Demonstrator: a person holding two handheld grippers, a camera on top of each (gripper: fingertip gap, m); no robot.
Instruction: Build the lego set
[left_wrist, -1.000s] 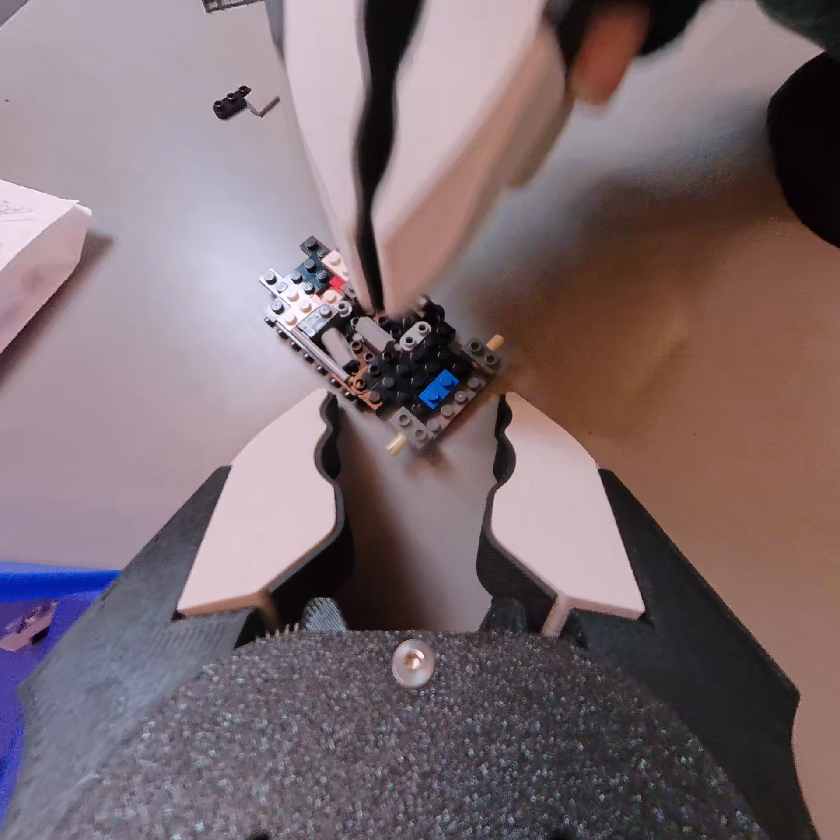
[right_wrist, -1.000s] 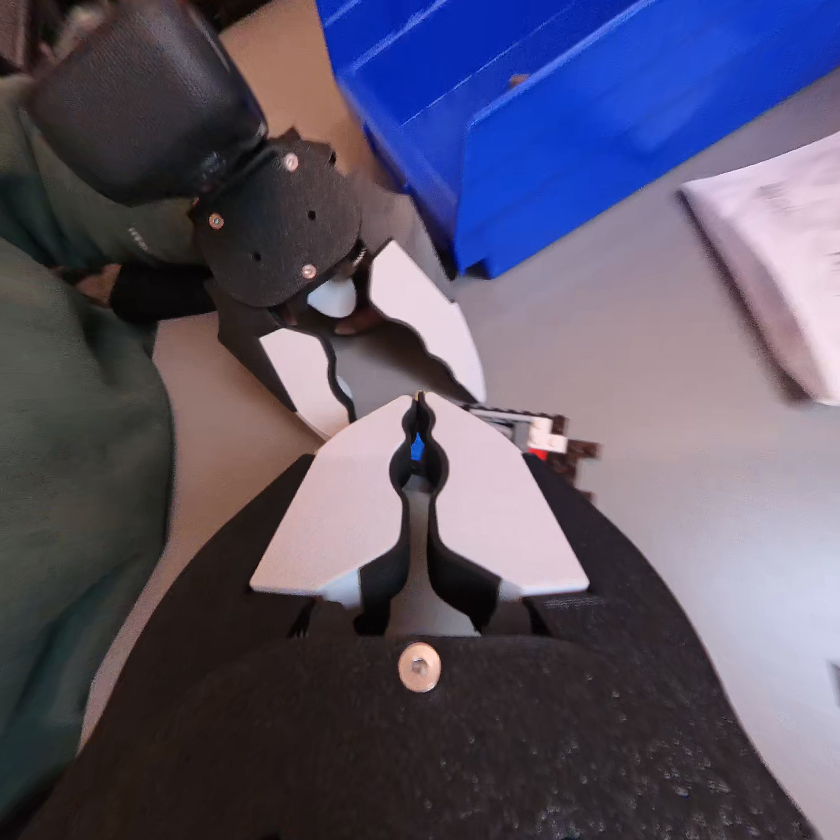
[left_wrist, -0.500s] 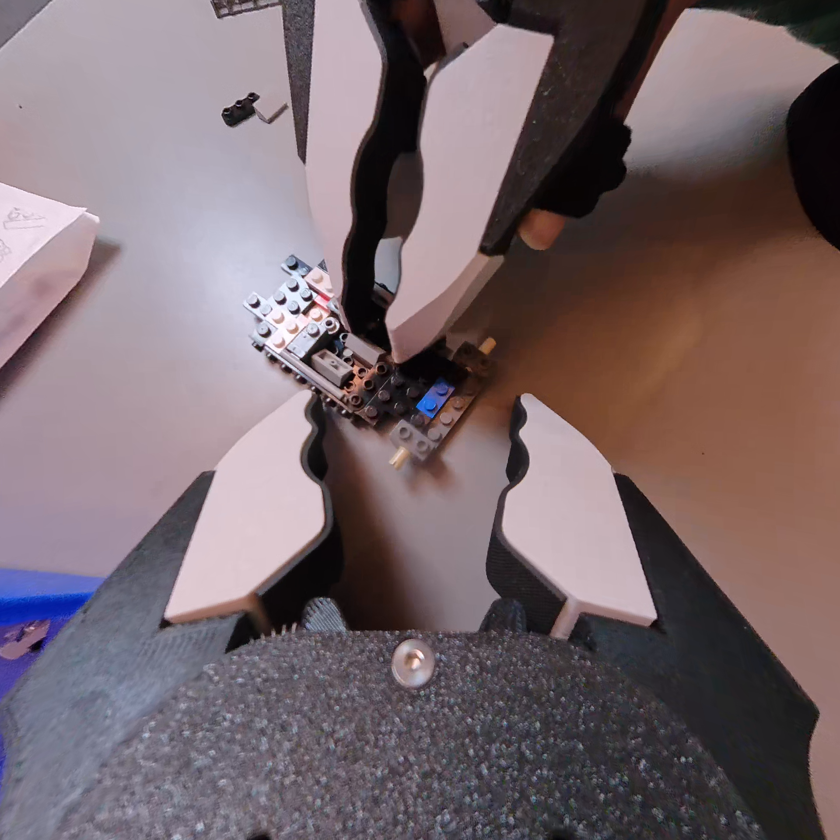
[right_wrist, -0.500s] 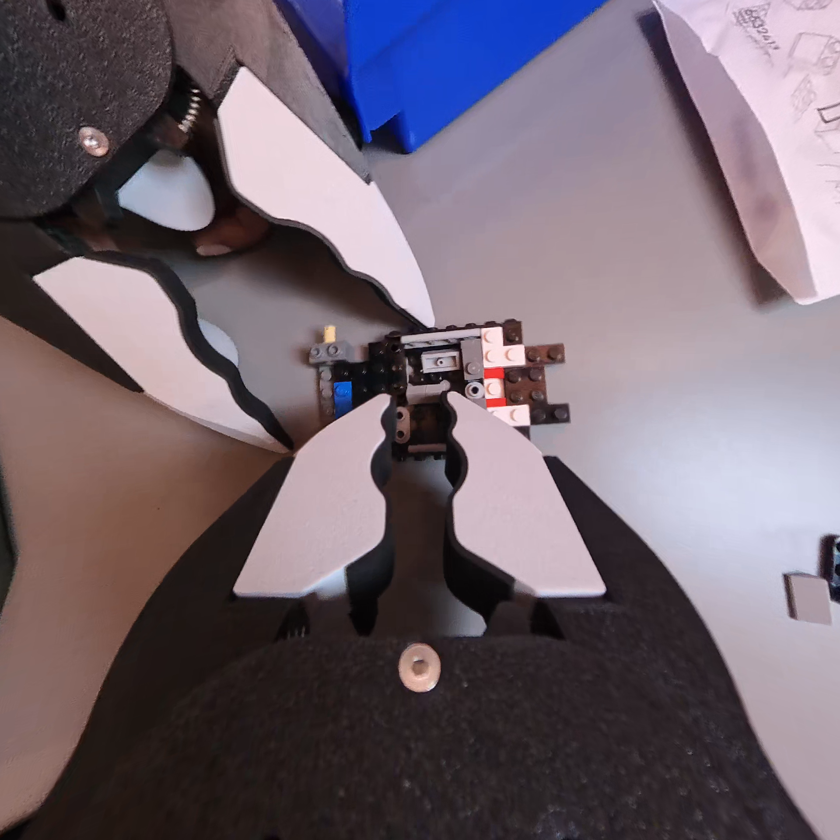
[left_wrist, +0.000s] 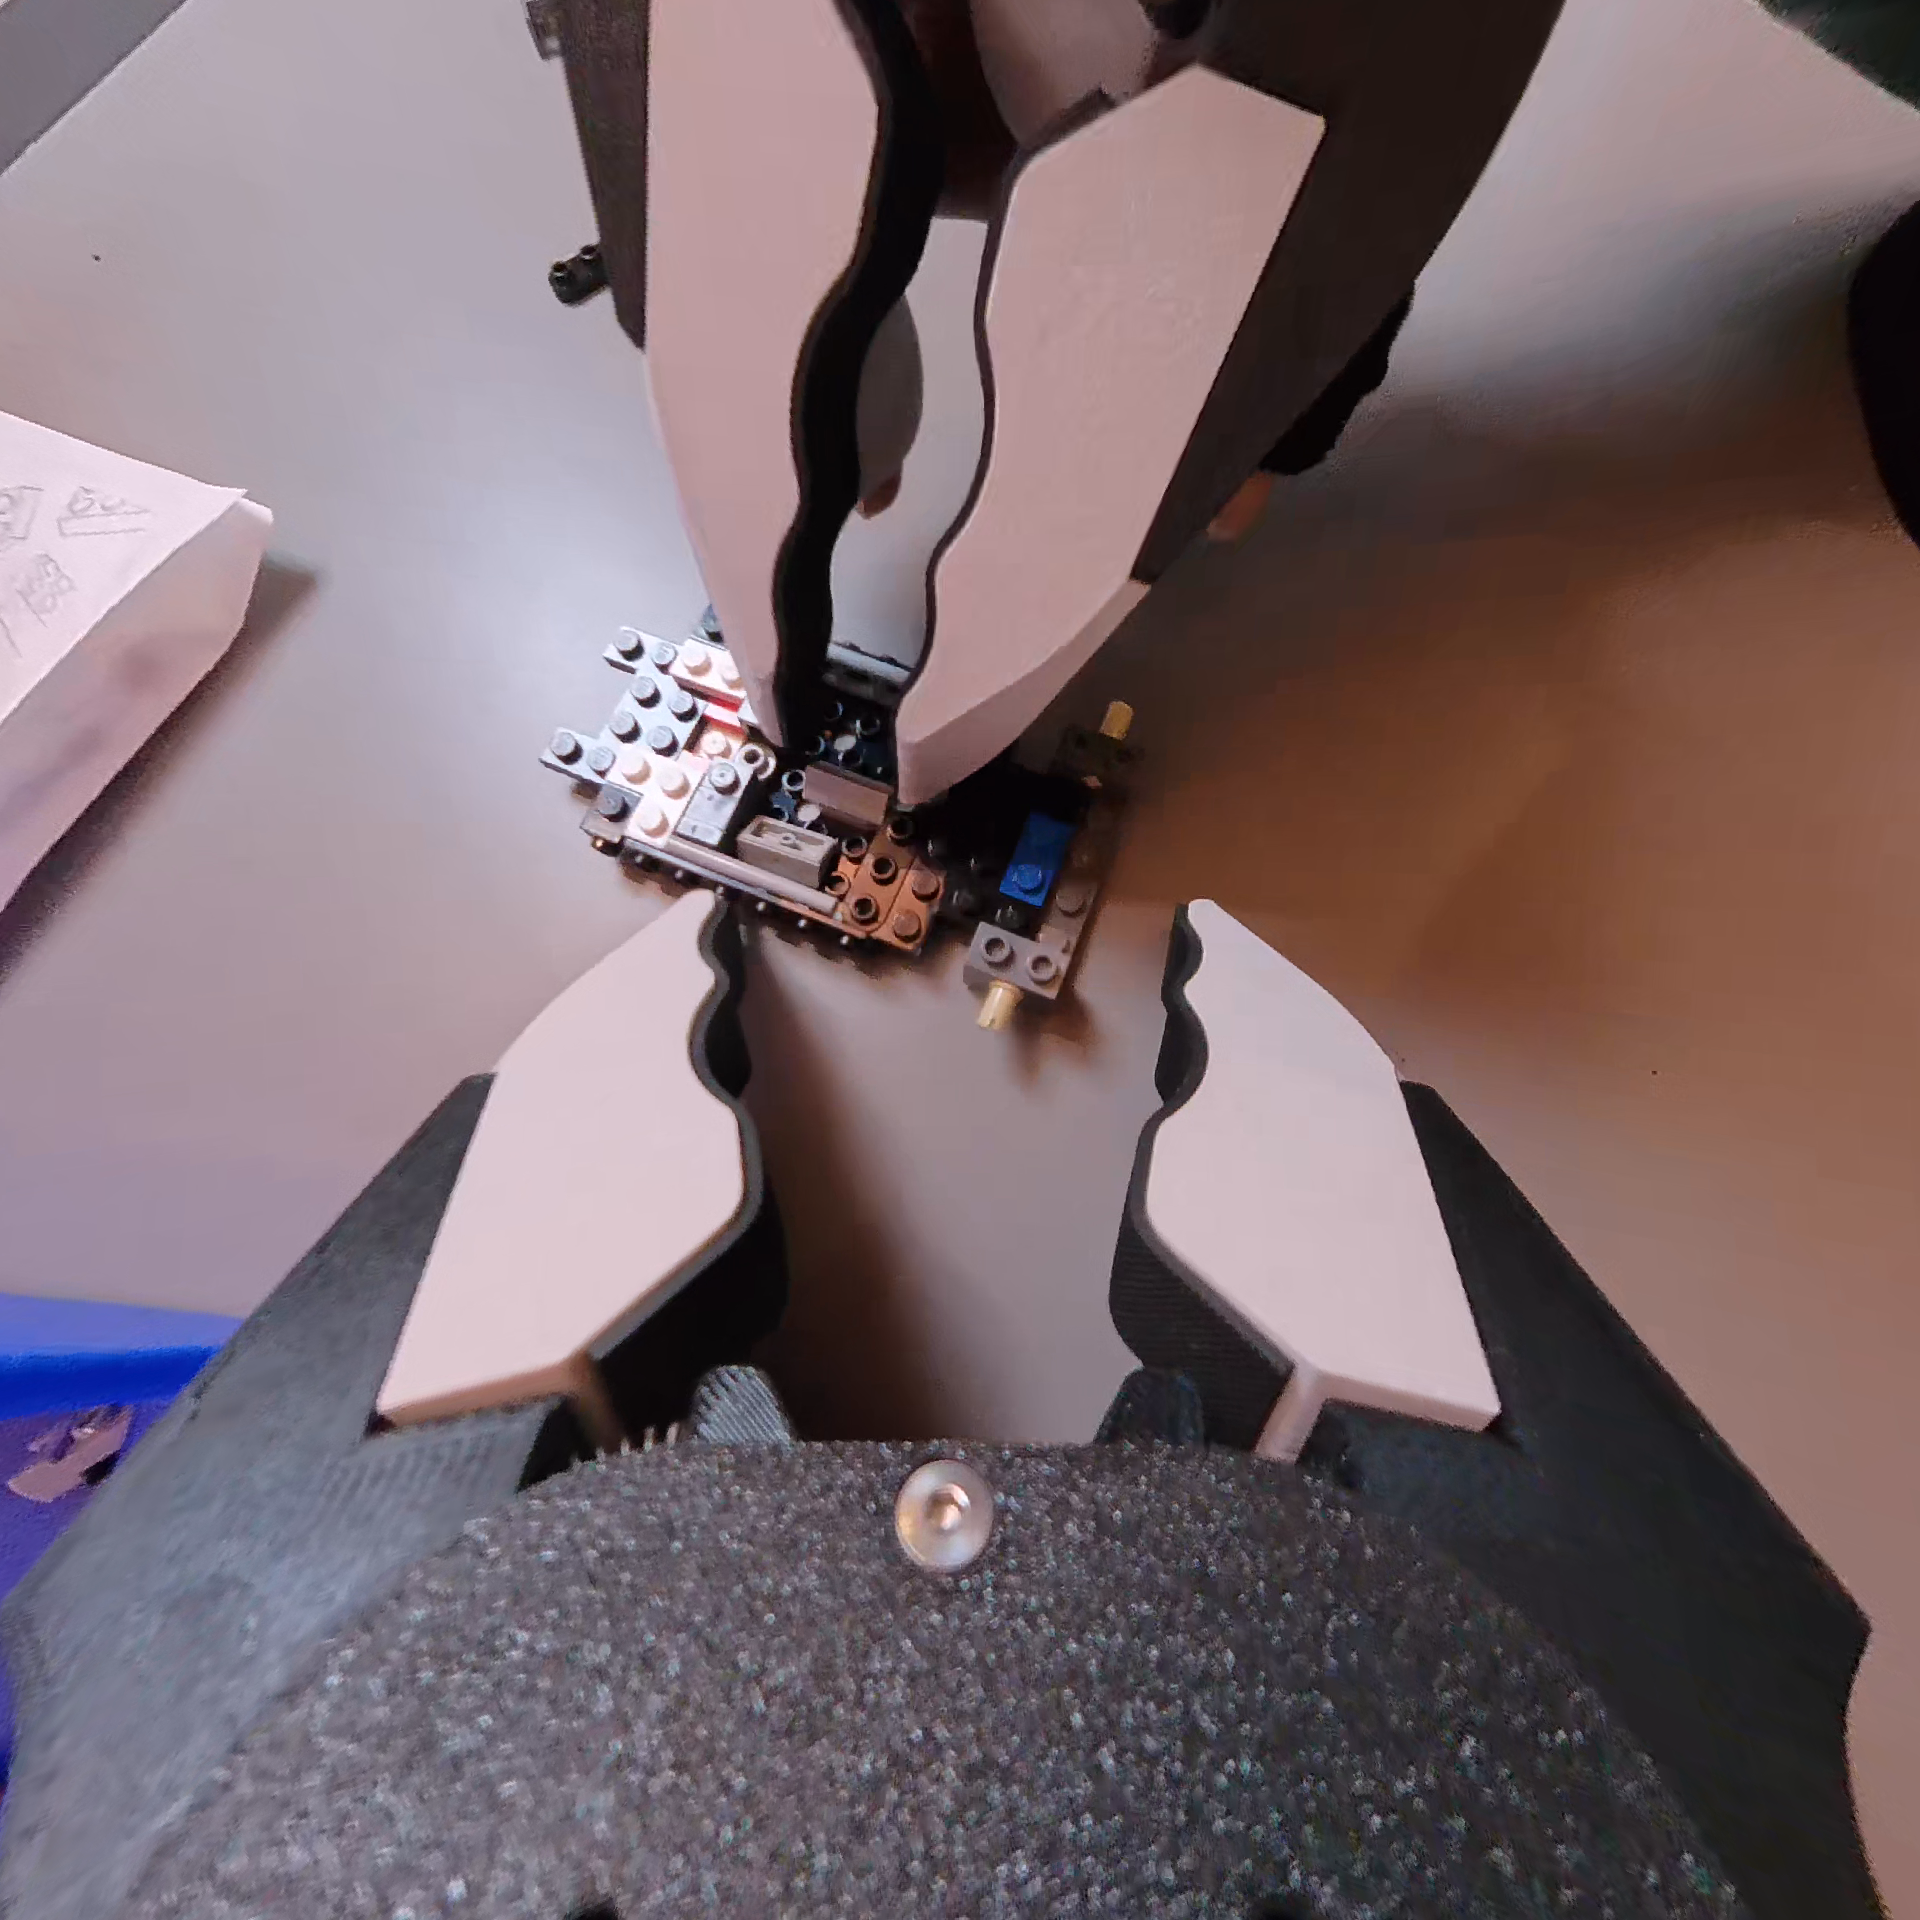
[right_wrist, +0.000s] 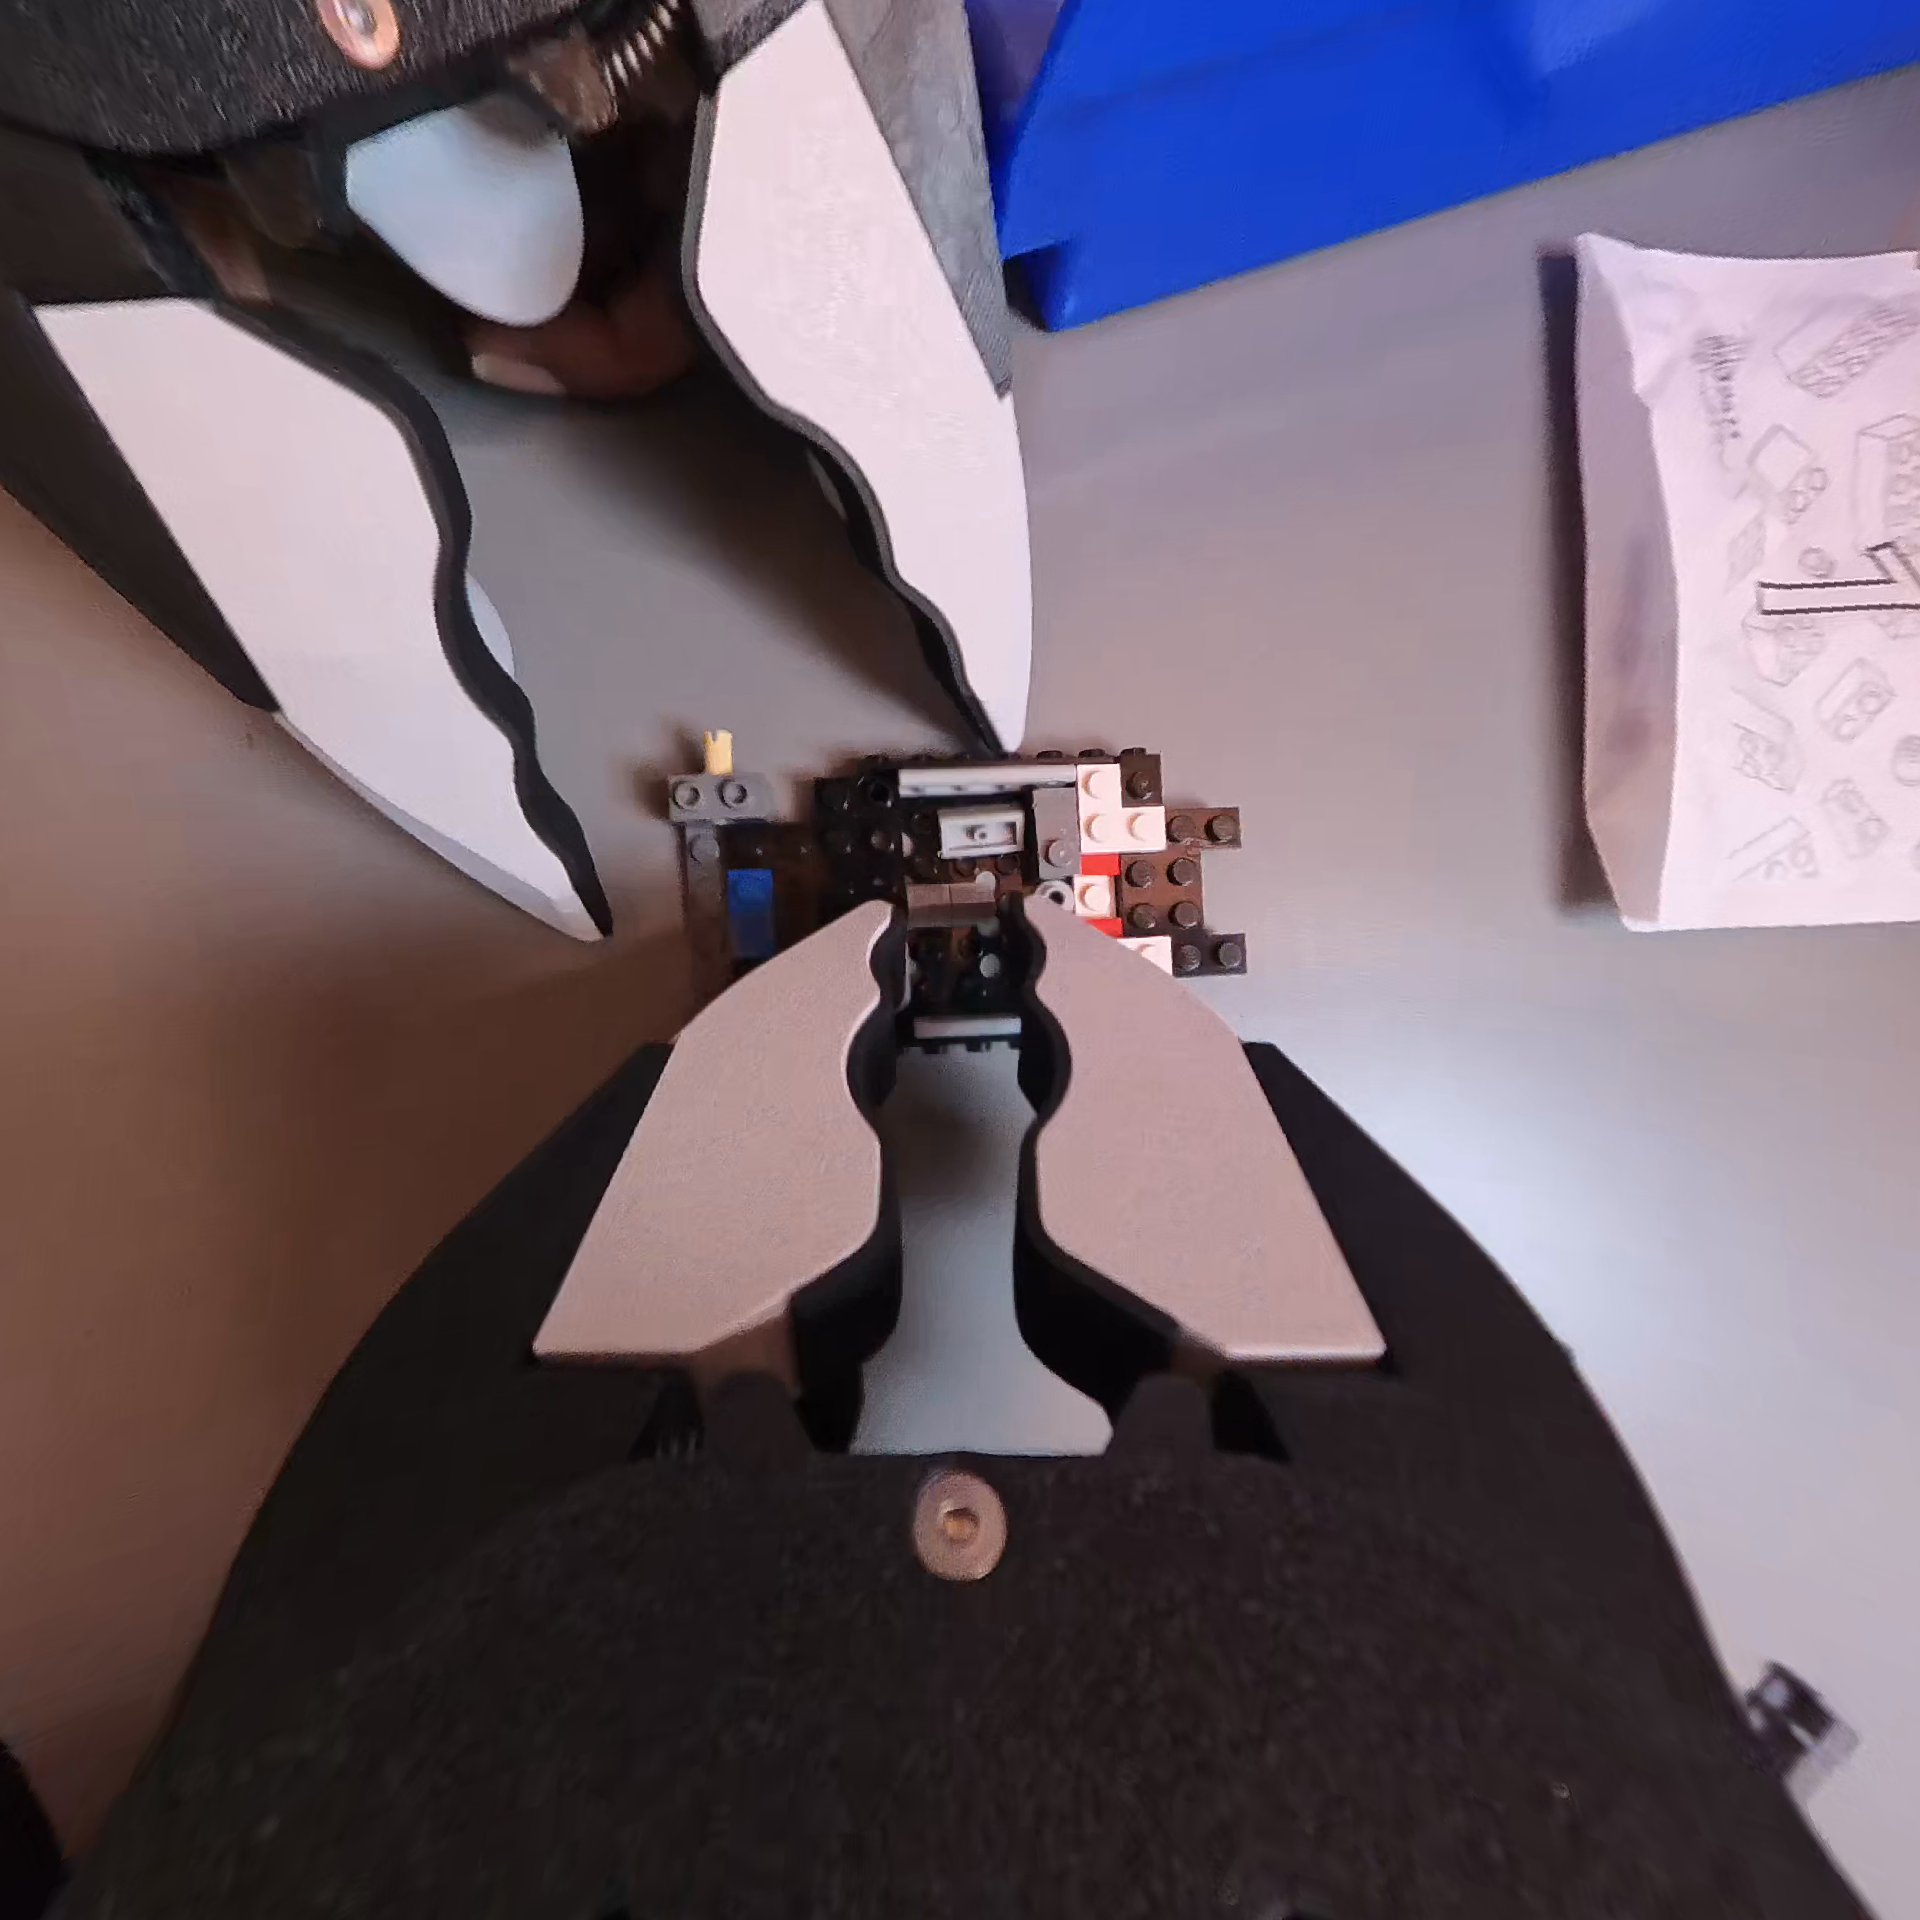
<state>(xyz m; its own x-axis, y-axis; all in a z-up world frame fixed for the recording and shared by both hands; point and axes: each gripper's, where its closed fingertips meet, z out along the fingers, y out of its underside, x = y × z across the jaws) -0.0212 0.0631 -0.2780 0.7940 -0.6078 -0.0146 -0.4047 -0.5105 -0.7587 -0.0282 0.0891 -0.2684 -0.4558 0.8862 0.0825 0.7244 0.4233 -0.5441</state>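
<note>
The desk (left_wrist: 312, 312) is lying grey and flat under both grippers. At its left edge in the left wrist view, a white printed paper bag (left_wrist: 94, 613) is sitting well apart from the build, and a blue bin (left_wrist: 94, 1382) is showing at the lower left corner. A small black loose piece (left_wrist: 575, 281) is lying on open desk beyond.

The left gripper (left_wrist: 951, 914) is standing wide open and holding nothing; its left fingertip is sitting just at the near edge of the brick assembly (left_wrist: 831, 831), while bare desk is lying between its right fingertip and the build.

The brick assembly is lying flat on the desk between the 2 grippers, with black, grey, white, red and brown plates, 1 blue brick (left_wrist: 1029, 862) and 2 tan pins at its right end.

The right gripper (right_wrist: 956, 909) is reaching over the assembly from the far side, narrowly open, its fingertips sitting to either side of a small grey brick (right_wrist: 951, 902) on the build; whether they are pressing it I cannot tell.

In the right wrist view, open desk is lying right of the build up to the paper bag (right_wrist: 1766, 582); the blue bin (right_wrist: 1403, 135) is sitting beyond.
</note>
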